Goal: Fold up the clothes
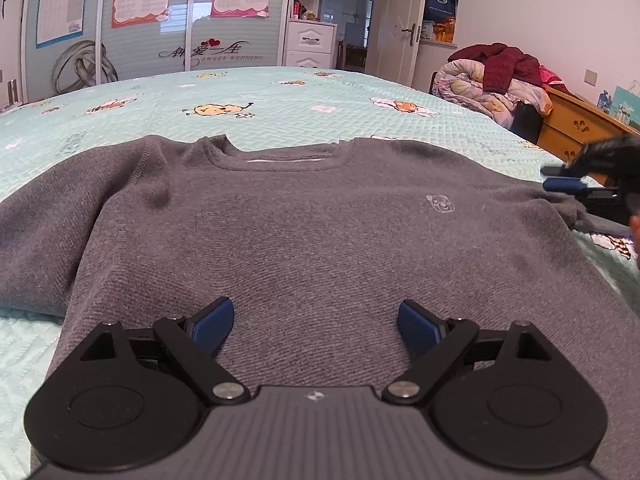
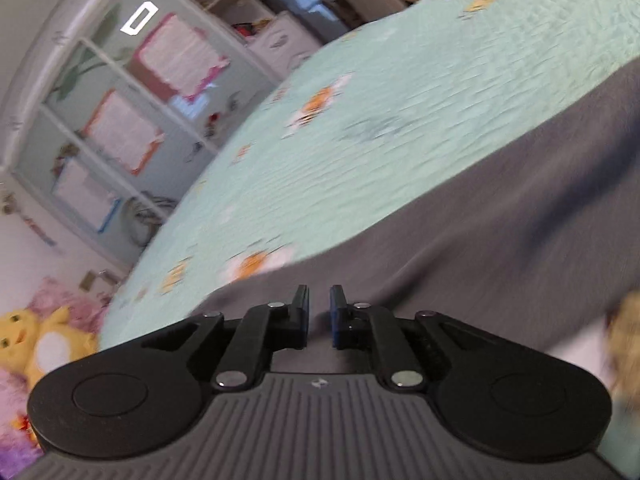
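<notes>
**Operator:** Where the pale green quilted bedspread with cartoon prints [image 1: 280, 96] runs out toward its left edge, I see one sleeve of the grey knitted long-sleeved sweater [image 1: 304, 232] lying out flat. That sweater is spread front-up across the bed, round neckline toward the far side, hem nearest me.

**Colleague:** And your left tongs?

**Operator:** My left gripper [image 1: 315, 326] hangs over the lower middle of the sweater with its blue pads spread wide apart. Nothing is between them; only grey knit shows in the gap.

**Colleague:** Further right?

**Operator:** A small pale emblem [image 1: 440, 204] sits on the chest. Past it, at the sweater's right sleeve, my right gripper [image 1: 560, 178] shows, blurred. From its own camera, the right gripper's fingers [image 2: 300, 312] stand nearly together, a narrow slit left. Grey cloth lies below them; whether any is pinched, I cannot tell, since the view is smeared.
</notes>
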### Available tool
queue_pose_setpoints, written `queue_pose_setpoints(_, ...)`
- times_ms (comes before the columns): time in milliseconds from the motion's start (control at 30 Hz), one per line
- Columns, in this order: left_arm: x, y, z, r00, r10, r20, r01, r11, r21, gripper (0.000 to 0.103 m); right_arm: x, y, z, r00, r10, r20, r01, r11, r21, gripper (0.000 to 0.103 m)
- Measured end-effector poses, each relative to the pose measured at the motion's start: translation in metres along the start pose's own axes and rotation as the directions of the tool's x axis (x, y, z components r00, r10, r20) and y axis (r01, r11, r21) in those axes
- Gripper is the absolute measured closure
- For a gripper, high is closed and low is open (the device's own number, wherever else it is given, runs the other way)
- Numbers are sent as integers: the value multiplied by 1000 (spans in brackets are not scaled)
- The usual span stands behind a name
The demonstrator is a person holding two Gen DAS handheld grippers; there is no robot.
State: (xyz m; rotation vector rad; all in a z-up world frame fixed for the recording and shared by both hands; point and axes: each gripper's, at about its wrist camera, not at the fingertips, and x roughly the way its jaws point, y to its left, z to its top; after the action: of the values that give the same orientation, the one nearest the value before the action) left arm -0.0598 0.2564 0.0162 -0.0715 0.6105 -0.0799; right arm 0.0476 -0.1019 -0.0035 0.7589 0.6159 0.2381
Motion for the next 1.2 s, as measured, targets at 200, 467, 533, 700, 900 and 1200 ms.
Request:
queue_pose_setpoints(200, -58, 38, 3, 997, -45, 55, 60, 950, -306, 40, -6, 100, -60, 980, 170, -98, -172, 985, -7, 61)
queue_pose_setpoints(467, -138, 146, 7, 942, 306, 134, -244, 905, -350, 34, 68, 188, -128, 906, 329, -268, -311, 944, 106, 60)
queue_pose_setpoints(533, -139, 174, 3, 917, 389, 91, -330, 866, -375, 34, 89, 205, -138, 892, 374, -253, -348, 927, 143, 60)
queue_pose_setpoints(700, -127, 206, 1, 882, 469, 39, -442, 854, -275, 34, 134, 218, -145, 903, 399, -163, -382, 916, 126, 60)
queue_pose_setpoints(900, -87, 189, 9, 881, 469, 60, -472, 877, 91, 23, 173, 181, -158, 936, 303, -177, -302, 953, 34, 73)
queue_pose_setpoints(1200, -36, 215, 3, 830, 554, 66, -498, 683, 535, 21, 182, 196, -154, 913, 320, -254, -351, 933, -85, 57)
